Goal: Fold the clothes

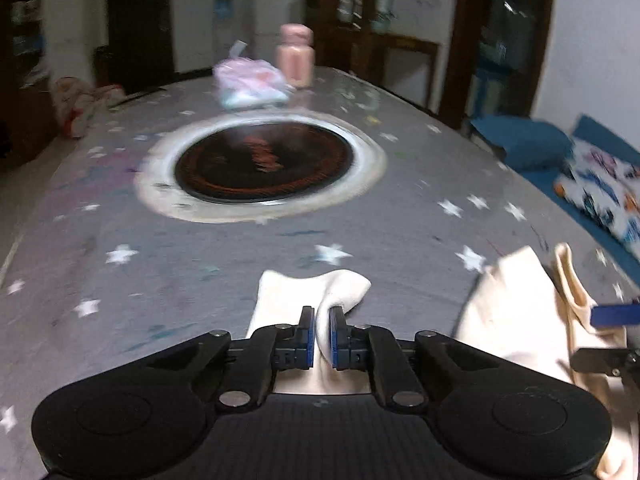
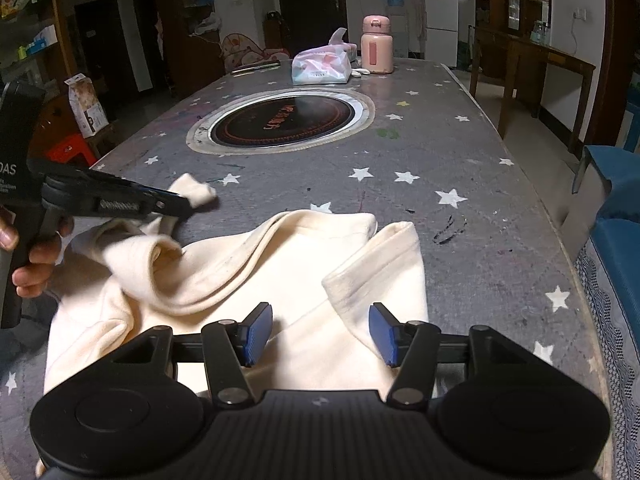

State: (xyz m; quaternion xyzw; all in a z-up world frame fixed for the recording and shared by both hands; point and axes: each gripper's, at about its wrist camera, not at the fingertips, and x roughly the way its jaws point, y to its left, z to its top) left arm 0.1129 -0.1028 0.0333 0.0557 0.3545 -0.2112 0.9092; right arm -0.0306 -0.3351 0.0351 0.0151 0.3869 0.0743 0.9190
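Observation:
A cream garment [image 2: 280,280] lies crumpled on the grey star-patterned table [image 2: 460,160], with folded flaps at its far edge. My left gripper [image 1: 323,334] is shut on a cream sleeve end [image 1: 320,292] and holds it over the table; in the right wrist view it [image 2: 180,206] comes in from the left, pinching that sleeve [image 2: 196,192]. My right gripper [image 2: 320,330] is open and empty, hovering just above the near part of the garment. The rest of the garment [image 1: 516,312] shows at the right of the left wrist view.
A round black cooktop [image 2: 282,120] is set in the table's middle. A tissue pack [image 2: 320,66] and a pink flask [image 2: 376,46] stand at the far end. Blue seating [image 2: 616,216] lies to the right, and a red stool [image 2: 70,148] to the left.

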